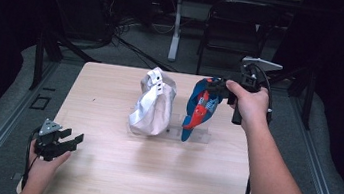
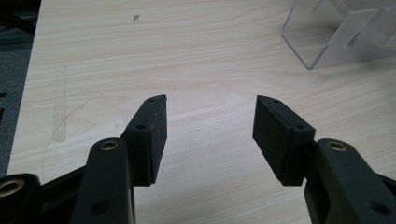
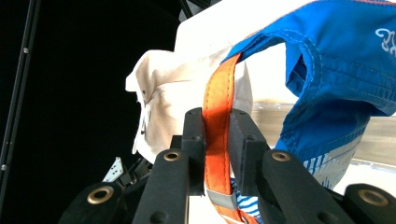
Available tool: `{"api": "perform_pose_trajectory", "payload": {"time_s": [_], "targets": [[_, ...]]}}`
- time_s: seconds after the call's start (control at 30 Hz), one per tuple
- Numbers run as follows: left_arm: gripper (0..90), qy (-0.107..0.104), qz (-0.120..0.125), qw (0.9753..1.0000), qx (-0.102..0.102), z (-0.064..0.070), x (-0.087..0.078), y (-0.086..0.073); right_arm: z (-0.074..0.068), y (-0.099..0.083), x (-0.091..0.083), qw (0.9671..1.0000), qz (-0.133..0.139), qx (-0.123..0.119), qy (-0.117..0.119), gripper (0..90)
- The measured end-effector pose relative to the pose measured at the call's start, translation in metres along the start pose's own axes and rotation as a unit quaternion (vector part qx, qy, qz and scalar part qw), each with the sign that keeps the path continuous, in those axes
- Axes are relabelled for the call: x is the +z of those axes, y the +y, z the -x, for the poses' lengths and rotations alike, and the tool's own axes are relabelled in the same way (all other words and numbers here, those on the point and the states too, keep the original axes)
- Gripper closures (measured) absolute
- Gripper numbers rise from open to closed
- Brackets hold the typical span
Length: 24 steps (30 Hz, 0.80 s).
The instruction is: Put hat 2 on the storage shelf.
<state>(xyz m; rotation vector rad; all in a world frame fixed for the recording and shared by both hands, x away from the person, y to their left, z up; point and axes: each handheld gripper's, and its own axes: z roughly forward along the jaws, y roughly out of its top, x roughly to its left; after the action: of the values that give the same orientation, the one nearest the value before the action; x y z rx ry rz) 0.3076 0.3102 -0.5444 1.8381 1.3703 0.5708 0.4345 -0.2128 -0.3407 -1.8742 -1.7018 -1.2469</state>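
Worktop (image 1: pixel 98 178): pale wood, carrying a clear acrylic stand (image 2: pixel 327 42) near its centre. White cap (image 1: pixel 152 105) sits on the stand's left side; blue cap (image 1: pixel 199 108) with red print at its right, crown tilted toward the right gripper (image 1: pixel 221 87). Right gripper clenched on the blue cap's orange strap (image 3: pixel 217 126), strap pinched flat between the pads. Left gripper (image 2: pixel 210 135) released, jaws wide apart, low over bare wood near the front left edge. Judgement: cap is light, soft fabric, will sag and swing; the stitched strap is the firmest hold, though thin webbing may slip.
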Motion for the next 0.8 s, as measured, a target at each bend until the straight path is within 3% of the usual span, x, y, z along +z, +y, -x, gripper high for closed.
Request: {"api": "perform_pose_trajectory", "payload": {"time_s": [0.8], "targets": [[45.3, 0.0, 0.0, 1.0, 0.001, 0.0007, -0.0005, -0.0001, -0.0039, -0.004, -0.0068, 0.9997, -0.003, -0.016, -0.021, 74.9]]}}
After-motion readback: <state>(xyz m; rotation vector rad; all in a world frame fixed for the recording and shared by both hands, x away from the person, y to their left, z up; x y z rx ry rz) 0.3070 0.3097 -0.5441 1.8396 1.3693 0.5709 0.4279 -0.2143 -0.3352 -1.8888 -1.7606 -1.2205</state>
